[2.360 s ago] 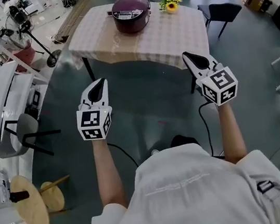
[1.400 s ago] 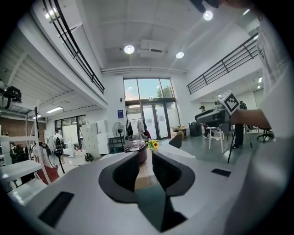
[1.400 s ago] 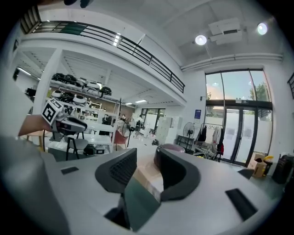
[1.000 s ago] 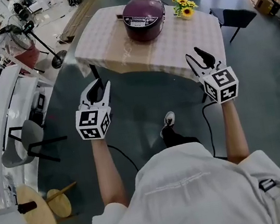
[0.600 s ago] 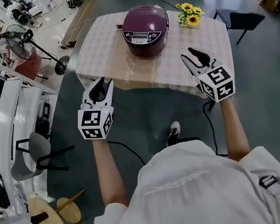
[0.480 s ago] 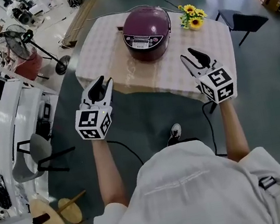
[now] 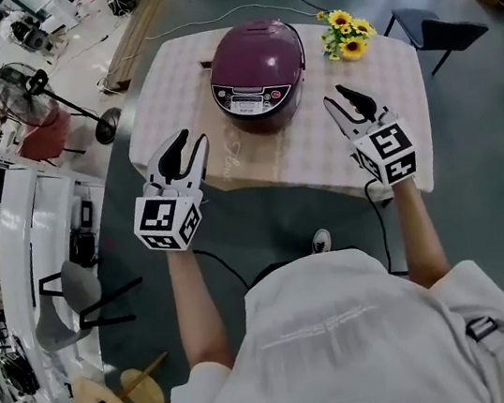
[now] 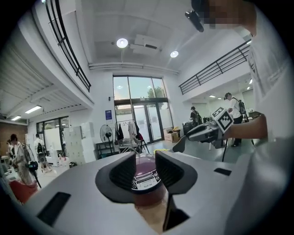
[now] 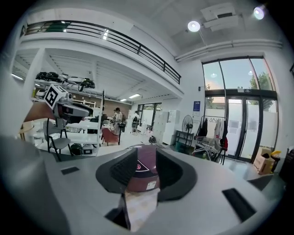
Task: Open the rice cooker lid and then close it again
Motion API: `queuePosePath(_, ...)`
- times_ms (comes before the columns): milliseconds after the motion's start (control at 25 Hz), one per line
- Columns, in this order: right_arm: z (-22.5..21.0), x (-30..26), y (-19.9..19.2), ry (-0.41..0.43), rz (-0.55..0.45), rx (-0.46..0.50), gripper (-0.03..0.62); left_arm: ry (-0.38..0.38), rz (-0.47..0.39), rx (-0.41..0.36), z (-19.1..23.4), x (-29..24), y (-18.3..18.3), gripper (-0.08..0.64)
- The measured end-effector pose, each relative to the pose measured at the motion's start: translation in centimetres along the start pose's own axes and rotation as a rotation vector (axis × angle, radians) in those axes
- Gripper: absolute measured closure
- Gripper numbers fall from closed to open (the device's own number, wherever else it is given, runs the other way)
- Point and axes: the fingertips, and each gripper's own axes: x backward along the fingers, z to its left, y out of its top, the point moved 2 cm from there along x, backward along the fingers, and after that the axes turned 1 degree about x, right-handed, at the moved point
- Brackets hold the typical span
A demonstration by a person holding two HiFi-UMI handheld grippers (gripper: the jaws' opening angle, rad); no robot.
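The purple rice cooker [image 7: 257, 73] stands with its lid down on the checked table [image 7: 320, 152], control panel toward me. My left gripper [image 7: 188, 142] hovers over the table's near left edge, short of the cooker. It is open, its jaws have just been opening, and nothing is between them. My right gripper [image 7: 340, 96] is open to the right of the cooker, apart from it, and its jaws have also just been opening on nothing. In the left gripper view the cooker [image 8: 146, 176] shows far off between that gripper's [image 8: 145, 158] jaws. The right gripper view frames the cooker [image 9: 146, 172] likewise.
Sunflowers [image 7: 344, 34] stand at the table's far right corner. A black chair [image 7: 438, 29] is beyond the table on the right. A fan on a stand [image 7: 25, 85] and white shelving [image 7: 8, 215] line the left side. A cable runs over the floor below me.
I have walked up to the table: the cooker and table have come nearer and lower in the head view. Both grippers now reach over the table's near edge.
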Motion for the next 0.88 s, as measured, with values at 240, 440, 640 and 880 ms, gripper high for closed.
queuePosePath(240, -1.3, -1.5, -0.3, -0.088, -0.02, 0.008, 0.458, -0.083, 0.002, -0.027, 1.1, -4.4, -0.9, 0.429)
queuePosePath(440, -1.3, -1.9, 0.0, -0.176, -0.011, 0.019, 0.466, -0.183, 0.0, -0.073, 2.1, -7.9, -1.5, 0.449)
queuePosePath(640, 0.4, -1.9, 0.8, -0.226, 0.011, -0.019, 0.466, -0.36, 0.084, -0.19, 2.3, -11.2, -3.1, 0.429)
queuePosePath(880, 0.3, -2.2, 0.0, -0.297, 0.057, -0.06, 0.466, -0.545, 0.15, -0.293, 0.7, -15.4, -4.7, 0.402)
